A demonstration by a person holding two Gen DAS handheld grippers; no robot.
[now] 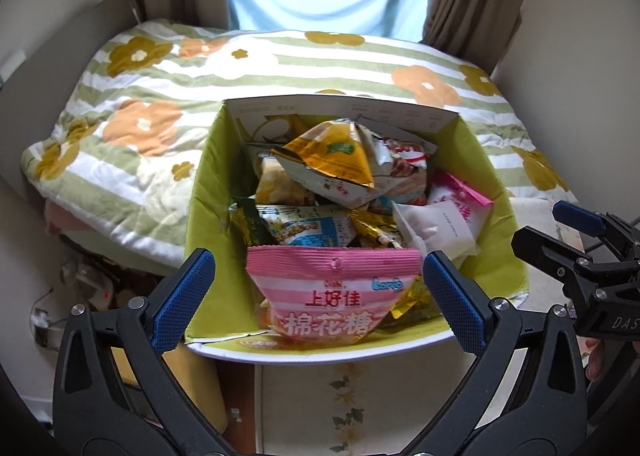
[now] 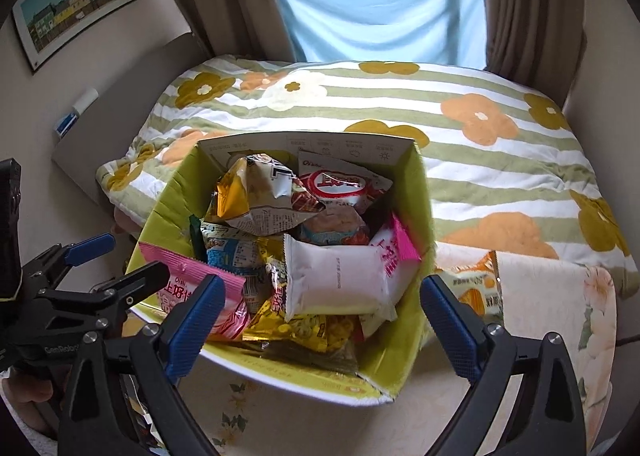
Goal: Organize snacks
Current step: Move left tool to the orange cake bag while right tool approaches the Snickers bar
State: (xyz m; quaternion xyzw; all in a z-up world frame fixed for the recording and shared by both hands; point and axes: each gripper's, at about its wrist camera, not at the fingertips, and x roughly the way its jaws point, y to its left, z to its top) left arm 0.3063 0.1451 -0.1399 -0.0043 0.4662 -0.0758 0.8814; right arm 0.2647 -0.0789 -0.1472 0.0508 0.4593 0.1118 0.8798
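Note:
An open cardboard box with a green lining [image 1: 208,176] [image 2: 416,356] stands on a floral-cloth table and holds several snack bags. A pink striped marshmallow bag [image 1: 332,296] [image 2: 192,280] leans at the near side. A yellow chip bag [image 1: 332,160] [image 2: 256,196] lies on top at the back, a plain white pack [image 1: 436,228] [image 2: 336,276] at the right. My left gripper [image 1: 320,292] is open, its blue pads either side of the pink bag without touching. My right gripper [image 2: 320,320] is open and empty over the box's near edge. An orange bag [image 2: 476,288] lies outside the box's right.
A bed with a green-striped flowered quilt [image 1: 280,64] [image 2: 480,104] sits right behind the box, curtains and a window beyond. The right gripper shows at the right in the left wrist view [image 1: 576,240]; the left gripper shows at the left in the right wrist view [image 2: 100,260]. Clutter lies on the floor at left [image 1: 92,284].

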